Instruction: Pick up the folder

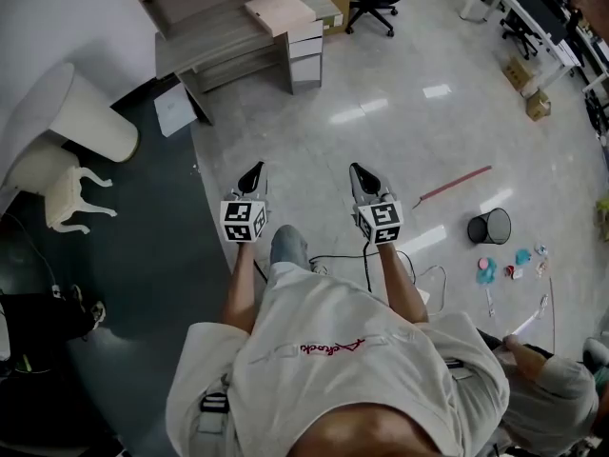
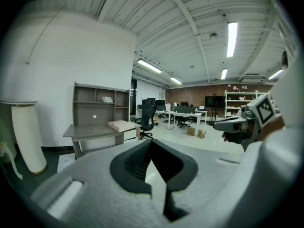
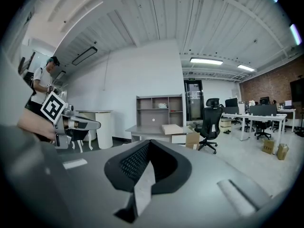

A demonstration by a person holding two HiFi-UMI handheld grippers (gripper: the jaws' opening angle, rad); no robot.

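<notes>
Left gripper, right gripper: jaws pressed together, nothing between them, side by side, aimed ahead. Floor stretches from tips to desk. Probable folder, tan flat slab, lies on desk corner well ahead, between both aim lines. Left gripper judged marginally nearer; long axis unclear.
</notes>
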